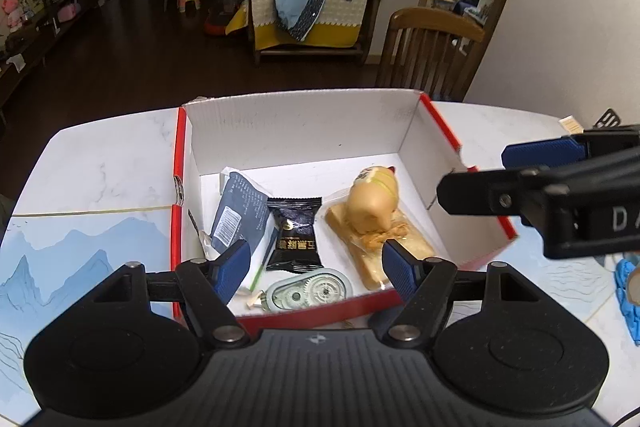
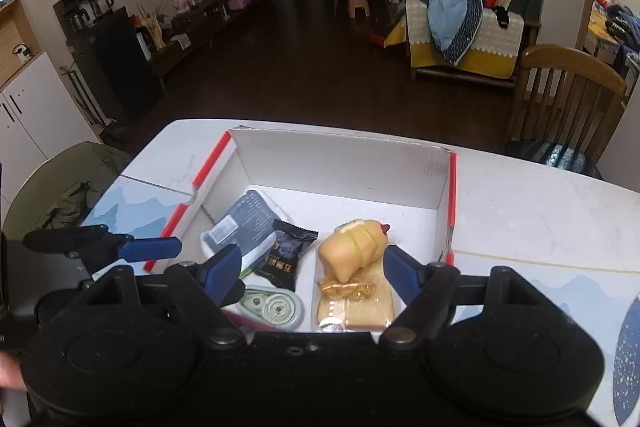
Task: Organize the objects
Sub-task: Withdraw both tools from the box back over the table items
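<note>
Sitting in the open red-and-white cardboard box (image 1: 296, 131) on the marble table (image 1: 108, 163): a tan toy figure (image 1: 374, 203) atop a wrapped biscuit bar (image 1: 408, 255), a black snack packet (image 1: 294, 235), a dark blue pouch (image 1: 240, 215) and a correction tape dispenser (image 1: 310, 293). Left gripper (image 1: 316, 267) hangs above the near edge, fingers wide apart, nothing held. Right gripper (image 2: 314, 273) likewise spread wide and empty. A wooden chair (image 2: 568, 95) stands beyond.

box (image 1: 304, 123) back half free; front crowded.
</note>
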{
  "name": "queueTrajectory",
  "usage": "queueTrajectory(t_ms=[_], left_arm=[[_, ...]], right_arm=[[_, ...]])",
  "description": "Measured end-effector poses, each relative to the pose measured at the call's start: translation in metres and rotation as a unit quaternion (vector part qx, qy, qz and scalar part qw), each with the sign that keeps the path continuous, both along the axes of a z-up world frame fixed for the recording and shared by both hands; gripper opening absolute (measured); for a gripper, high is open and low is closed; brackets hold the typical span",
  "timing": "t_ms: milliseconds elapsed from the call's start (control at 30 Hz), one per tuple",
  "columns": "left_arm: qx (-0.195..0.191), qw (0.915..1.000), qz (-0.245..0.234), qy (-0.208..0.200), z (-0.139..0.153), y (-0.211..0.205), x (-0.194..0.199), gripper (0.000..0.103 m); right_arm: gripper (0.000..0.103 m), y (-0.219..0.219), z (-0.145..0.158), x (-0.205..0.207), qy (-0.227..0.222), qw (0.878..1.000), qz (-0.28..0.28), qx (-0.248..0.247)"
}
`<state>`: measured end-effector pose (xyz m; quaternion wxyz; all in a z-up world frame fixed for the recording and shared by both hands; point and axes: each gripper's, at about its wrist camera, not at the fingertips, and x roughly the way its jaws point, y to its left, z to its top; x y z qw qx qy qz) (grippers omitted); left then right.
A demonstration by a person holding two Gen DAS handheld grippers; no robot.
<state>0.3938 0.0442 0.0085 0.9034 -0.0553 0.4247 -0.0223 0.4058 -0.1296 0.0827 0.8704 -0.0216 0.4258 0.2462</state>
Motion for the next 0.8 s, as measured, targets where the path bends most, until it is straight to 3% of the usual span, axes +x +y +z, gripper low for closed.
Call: queueTrajectory(t_ms=[433, 800], left_arm=[[-0.015, 0.9990, -0.028, -0.032, 0.021, -0.004, -0.060, 0.072], [-0.019, 0.9977, -0.048, -0.044, 0.019, -0.009, -0.110, 0.075]], right_arm=[[0.078, -0.021, 0.000, -0.074, -0.048, 0.999, -0.009, -0.001], [0.080, -0.031, -0.013, -0.129, -0.086, 0.996, -0.028, -0.005]])
